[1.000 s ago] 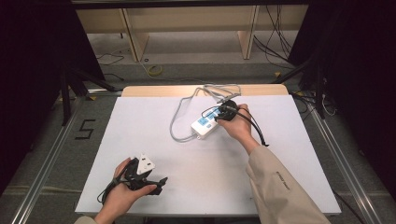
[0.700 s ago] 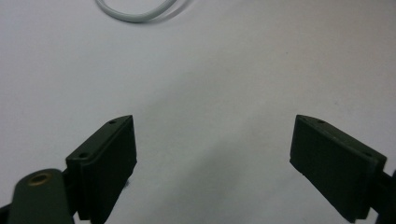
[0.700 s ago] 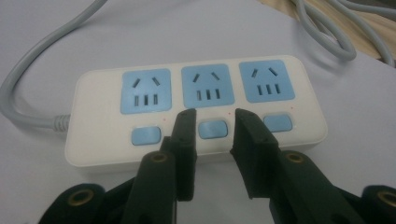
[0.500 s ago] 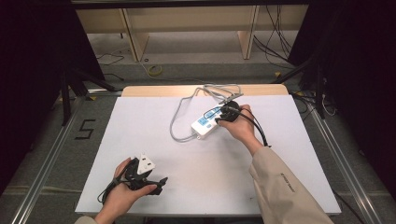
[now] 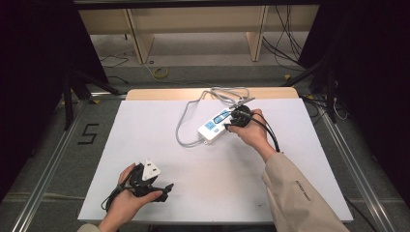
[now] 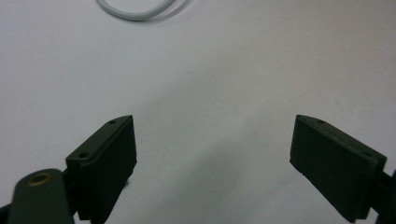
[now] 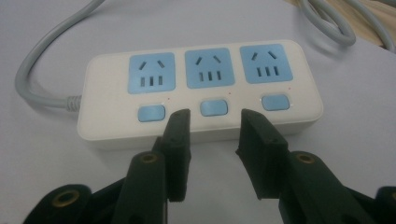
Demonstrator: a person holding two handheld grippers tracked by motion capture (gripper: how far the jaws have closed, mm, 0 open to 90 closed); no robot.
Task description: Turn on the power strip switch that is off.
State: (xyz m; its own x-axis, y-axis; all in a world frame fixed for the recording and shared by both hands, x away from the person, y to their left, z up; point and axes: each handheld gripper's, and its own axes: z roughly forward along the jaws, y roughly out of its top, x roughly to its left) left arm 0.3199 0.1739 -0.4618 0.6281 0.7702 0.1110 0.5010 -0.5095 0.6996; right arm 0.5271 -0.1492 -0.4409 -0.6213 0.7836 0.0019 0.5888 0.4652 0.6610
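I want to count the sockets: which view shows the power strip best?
The right gripper view: the power strip lies close and face-on, with three blue sockets and three switches clear. The high view shows it small and angled by the right gripper. The left gripper view catches just a loop of grey cable.

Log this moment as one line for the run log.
right gripper: open, jaws at power strip middle switch | left gripper: open over white table

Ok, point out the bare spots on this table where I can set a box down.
The left half of the white table is bare from the grey cable down to the left claw. The right edge beyond the right claw is free too. The back centre, around the power strip, is crowded.
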